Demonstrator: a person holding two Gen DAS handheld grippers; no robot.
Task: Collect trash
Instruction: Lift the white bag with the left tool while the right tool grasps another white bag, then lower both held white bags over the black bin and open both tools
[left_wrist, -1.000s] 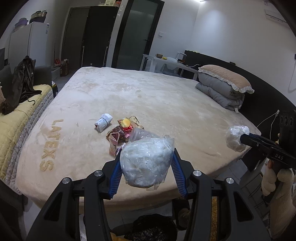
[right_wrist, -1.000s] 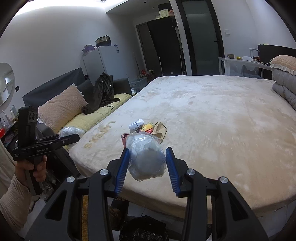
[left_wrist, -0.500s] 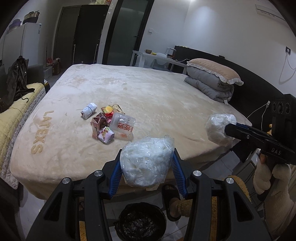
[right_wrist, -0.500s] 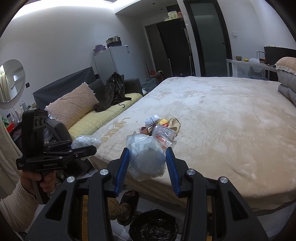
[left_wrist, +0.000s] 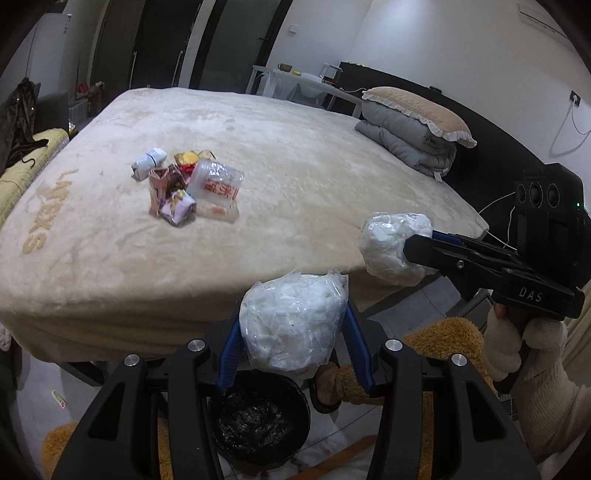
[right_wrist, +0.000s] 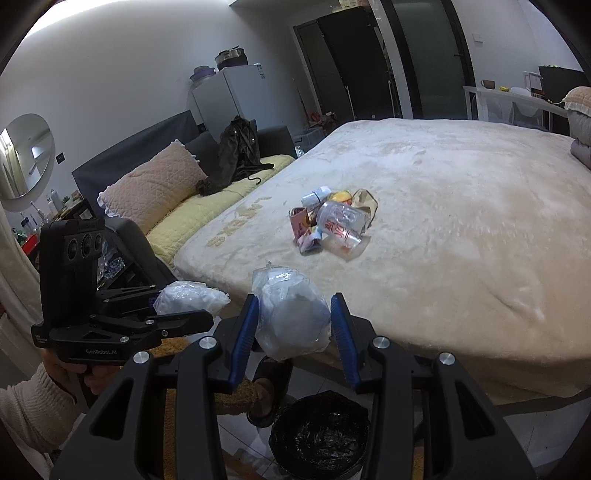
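My left gripper is shut on a clear plastic bag stuffed with white tissue, held just above a black-lined trash bin on the floor. My right gripper is shut on a second bag of white tissue, above and a little left of the same trash bin. Each gripper shows in the other's view: the right gripper at the right, the left gripper at the left. A pile of wrappers and a plastic cup lies on the bed.
The bed's front edge runs just behind the bin. A person's slippered foot stands beside the bin, on an orange fuzzy mat. A folded quilt and pillow lie at the bed's right. A sofa with cushion stands left.
Both grippers have sunk and tipped downward with their bags still held. The bed has slid up in both views and the trash bin has come into full sight below.
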